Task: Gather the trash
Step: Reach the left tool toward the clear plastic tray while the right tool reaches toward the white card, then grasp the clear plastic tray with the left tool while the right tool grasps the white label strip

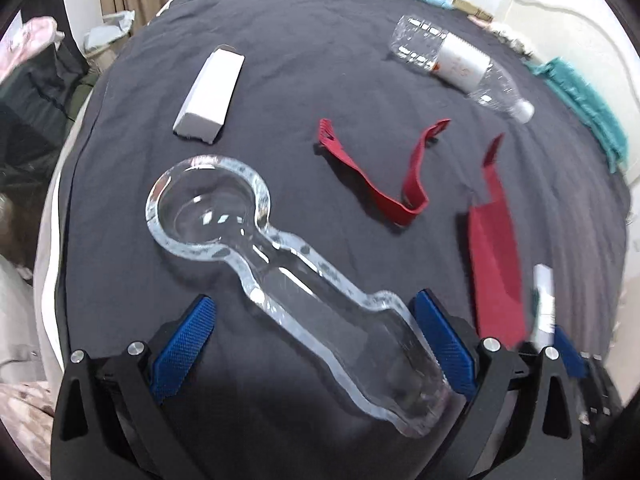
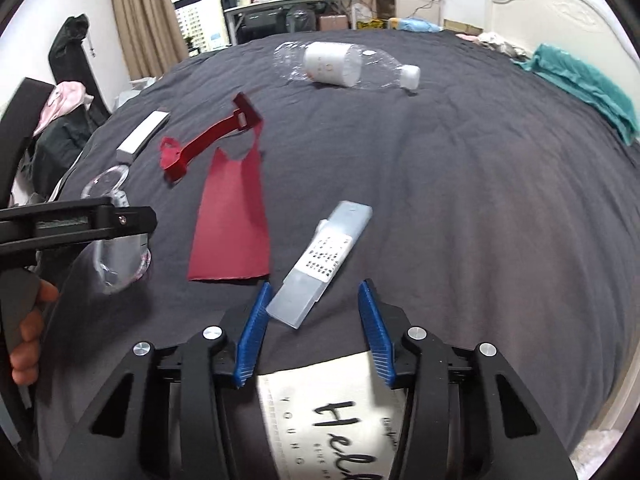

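Trash lies scattered on the bed (image 2: 460,168): a clear tray (image 1: 280,276) between the left gripper's (image 1: 314,344) released jaws, a plastic case (image 2: 320,264) at twelve o'clock from the right gripper (image 2: 316,332), jaws not yet clenched, ready for picking.

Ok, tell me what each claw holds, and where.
Nothing yet. Left claw open around the narrow end of the clear tray; right claw open around the near end of the translucent case.
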Demonstrator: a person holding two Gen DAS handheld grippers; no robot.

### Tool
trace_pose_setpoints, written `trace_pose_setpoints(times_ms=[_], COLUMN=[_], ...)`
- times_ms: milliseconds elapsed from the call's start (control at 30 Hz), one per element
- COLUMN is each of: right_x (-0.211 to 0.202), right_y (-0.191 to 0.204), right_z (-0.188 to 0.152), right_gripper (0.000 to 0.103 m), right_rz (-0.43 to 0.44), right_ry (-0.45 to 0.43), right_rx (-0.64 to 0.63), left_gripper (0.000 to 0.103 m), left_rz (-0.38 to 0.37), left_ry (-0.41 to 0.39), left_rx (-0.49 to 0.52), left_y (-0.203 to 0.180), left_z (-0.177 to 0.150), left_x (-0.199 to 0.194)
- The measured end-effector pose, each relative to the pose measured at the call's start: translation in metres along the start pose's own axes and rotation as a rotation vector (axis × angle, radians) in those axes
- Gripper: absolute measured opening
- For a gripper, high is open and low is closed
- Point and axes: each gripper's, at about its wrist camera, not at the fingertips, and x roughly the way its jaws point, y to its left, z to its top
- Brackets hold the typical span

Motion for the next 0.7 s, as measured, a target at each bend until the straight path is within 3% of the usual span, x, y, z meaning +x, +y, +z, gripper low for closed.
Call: trace_pose_setpoints(times_ms=[67,167,300,367,400,467,500,567,700], right_x=[0.000,0.001,0.009,0.012,0.011,0.010,0.009,0.007,0.003], right_y=[-0.013,-0.025,-0.018,-0.010,-0.004,0.000,0.000,-0.004,-0.021], right_z=[0.000,0.000,0.004,0.005,0.006,0.006,0.005,0.005,0.005], right_gripper=[0.043,0.044,0.052,0.050,0.042,0.028,0.023,0.018,0.018], right_rz=[-0.032,0.010,-0.007,-0.037,-0.044,-0.054,-0.054,-0.046,0.026], right_ry=[-0.001,-0.001,-0.024,-0.020,-0.024,-0.026,-0.027,-0.025,-0.022], right_rx=[0.062,0.123,0.062,0.013,-0.023,-0.059,-0.061,-0.044,0.054], left_gripper=[0.098,0.098,0.096,0.086,0.082,0.062,0.057,0.038,0.022], left_rz=[0.034,0.068,0.050,0.053,0.049,0.051,0.051,0.040,-0.055], left_ry=[0.003,-0.003,-0.026,-0.026,-0.026,-0.029,-0.027,-0.024,-0.012], left_rx=[0.018,0.027,0.014,0.032,0.048,0.073,0.085,0.089,0.016], left_y=[-0.003,-0.002,0.001,0.004,0.006,0.010,0.010,0.014,0.036], left_z=[0.002,0.002,-0.001,-0.005,-0.007,-0.010,-0.009,-0.007,-0.007], left_x=[0.003,0.006,0.003,0.000,-0.003,-0.009,-0.010,-0.012,-0.020])
